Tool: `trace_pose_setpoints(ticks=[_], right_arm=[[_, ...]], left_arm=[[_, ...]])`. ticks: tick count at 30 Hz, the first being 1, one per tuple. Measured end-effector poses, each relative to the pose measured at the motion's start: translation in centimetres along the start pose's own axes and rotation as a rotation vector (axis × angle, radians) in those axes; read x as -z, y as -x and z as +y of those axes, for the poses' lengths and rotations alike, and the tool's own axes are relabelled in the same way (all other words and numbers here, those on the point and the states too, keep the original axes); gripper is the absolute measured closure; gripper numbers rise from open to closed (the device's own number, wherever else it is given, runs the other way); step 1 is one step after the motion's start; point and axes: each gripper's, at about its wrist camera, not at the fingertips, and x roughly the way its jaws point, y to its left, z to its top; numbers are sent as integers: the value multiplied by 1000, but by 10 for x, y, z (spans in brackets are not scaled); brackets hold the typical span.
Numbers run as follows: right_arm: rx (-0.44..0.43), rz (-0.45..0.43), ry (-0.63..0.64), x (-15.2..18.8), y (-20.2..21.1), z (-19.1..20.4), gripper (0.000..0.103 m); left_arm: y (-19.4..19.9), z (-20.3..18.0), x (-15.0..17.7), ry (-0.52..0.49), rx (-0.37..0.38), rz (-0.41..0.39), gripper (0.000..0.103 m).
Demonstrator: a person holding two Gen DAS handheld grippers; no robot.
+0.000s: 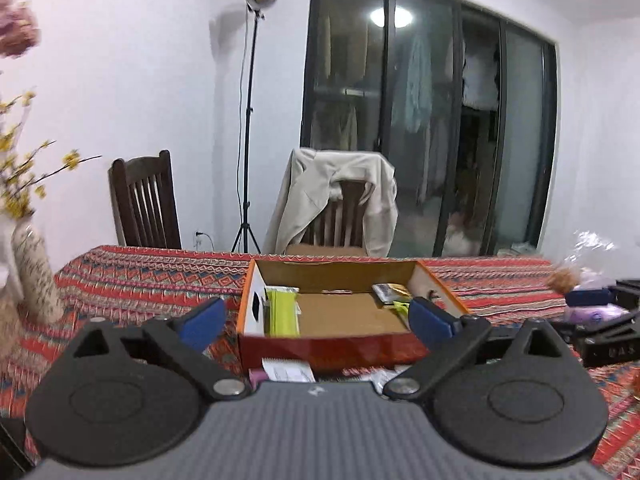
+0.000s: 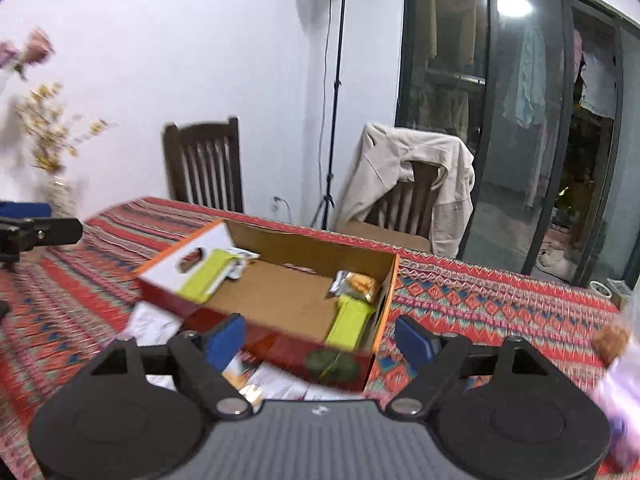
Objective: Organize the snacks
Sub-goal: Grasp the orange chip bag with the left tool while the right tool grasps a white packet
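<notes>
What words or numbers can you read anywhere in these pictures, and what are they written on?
"PAS": the only letters I can make out, pale on the black object at the right edge of the left wrist view; anything before them is cut off or blurred.
White papers in front of the cardboard box: printed, but too small and blurred to read.
Green snack packs and the silver packet inside the box: no readable text.

I see a white wall [image 1: 140,60] behind the desk [image 1: 132,276] — two dark wooden chairs [image 1: 144,204] along its far edge, one draped with a beige jacket [image 1: 332,196]. A lit lamp on a stand [image 1: 250,120] rises between them; dark glass sliding doors [image 1: 432,120] reflect a ceiling light.
</notes>
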Motion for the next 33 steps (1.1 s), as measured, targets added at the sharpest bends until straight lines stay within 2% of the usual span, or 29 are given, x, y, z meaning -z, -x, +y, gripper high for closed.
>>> trace_pose_setpoints(ticks=[4,8,12,15,17,19,23,26,30,33], right_arm=[[-33,-46,-33,43,57,5,15],[-23,-47,-73,83,89,13,15],[6,-49,-121,128,106,28,15],[25,-16,-108,161,107,40,15],[31,7,-86,174,108,45,15],[24,27,-87,180,106,47,15],[37,16,-86,177,103,49,15],[46,9,-78,173,101,50,15],[62,15,-88,173,100,46,15],[80,16,-108,171,96,42,15]], left_arm=[[40,-7,37,7,-22,-6,3],[59,-15,81,33,20,81,0],[64,-20,125,21,77,222,0],[68,-18,144,15,84,269,0],[67,-16,146,29,93,280,0],[62,-17,145,48,104,280,0],[34,-26,136,88,179,312,0],[2,-47,128,62,190,332,0],[-35,-68,129,28,159,374,0],[-46,-73,138,-32,129,399,1]])
